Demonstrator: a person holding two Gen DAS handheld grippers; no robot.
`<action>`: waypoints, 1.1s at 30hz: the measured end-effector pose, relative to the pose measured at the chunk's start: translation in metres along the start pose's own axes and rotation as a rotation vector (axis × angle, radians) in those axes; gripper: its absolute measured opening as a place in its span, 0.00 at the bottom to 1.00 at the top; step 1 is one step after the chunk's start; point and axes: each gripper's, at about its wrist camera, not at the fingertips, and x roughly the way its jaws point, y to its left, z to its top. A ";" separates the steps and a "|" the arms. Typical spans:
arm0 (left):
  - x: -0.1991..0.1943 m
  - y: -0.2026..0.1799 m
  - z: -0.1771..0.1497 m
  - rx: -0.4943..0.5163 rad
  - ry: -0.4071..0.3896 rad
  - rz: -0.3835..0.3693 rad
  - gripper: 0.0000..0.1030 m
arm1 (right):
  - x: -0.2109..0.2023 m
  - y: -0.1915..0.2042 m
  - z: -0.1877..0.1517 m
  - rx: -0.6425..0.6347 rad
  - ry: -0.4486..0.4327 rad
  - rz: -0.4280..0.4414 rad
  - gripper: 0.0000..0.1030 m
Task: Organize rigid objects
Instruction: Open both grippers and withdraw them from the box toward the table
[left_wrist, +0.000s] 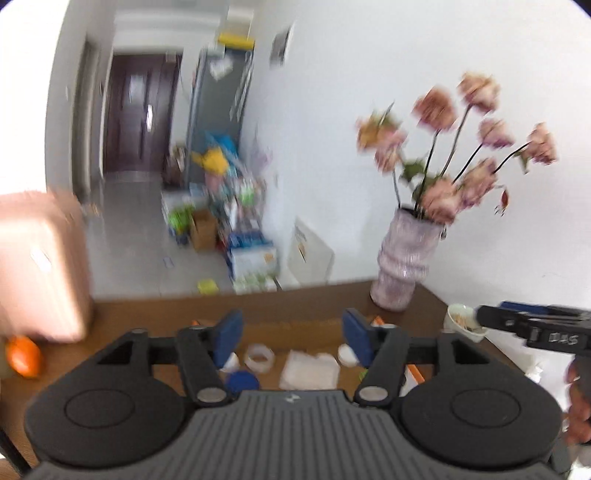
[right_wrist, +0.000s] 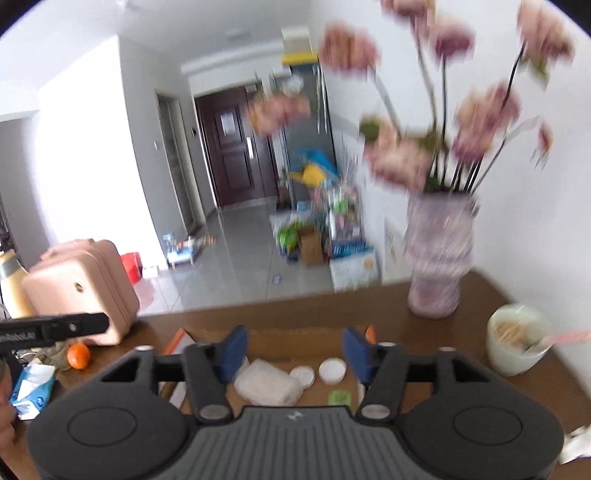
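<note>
While both grippers, left (left_wrist: 291, 338) and right (right_wrist: 291, 354), hang released and empty above the box (right_wrist: 295, 341), next pick probably needs descending.

left tongs (left_wrist: 291, 334) and right tongs (right_wrist: 291, 350) both agape, nothing between blue pads, tilted slightly down.

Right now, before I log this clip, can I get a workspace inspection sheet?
Surface: brown wooden table.
Job's things: open cardboard box holding two white lids, a white packet, a tape roll and a blue lid.
Clutter: flower vase, white cup, orange, tissue pack, pink case.
Grippers: left gripper open, empty; right gripper open, empty.
Cables: nothing seen.
Surroundings: tiled floor, dark door, piled goods by the wall.
</note>
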 end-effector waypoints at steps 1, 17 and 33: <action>-0.015 -0.005 0.002 0.020 -0.032 0.024 0.73 | -0.016 0.003 0.002 -0.014 -0.025 -0.004 0.63; -0.184 -0.068 -0.046 0.191 -0.276 0.052 1.00 | -0.207 0.060 -0.063 -0.142 -0.409 -0.037 1.00; -0.264 -0.054 -0.240 0.225 -0.308 0.222 1.00 | -0.271 0.040 -0.222 -0.026 -0.422 -0.057 1.00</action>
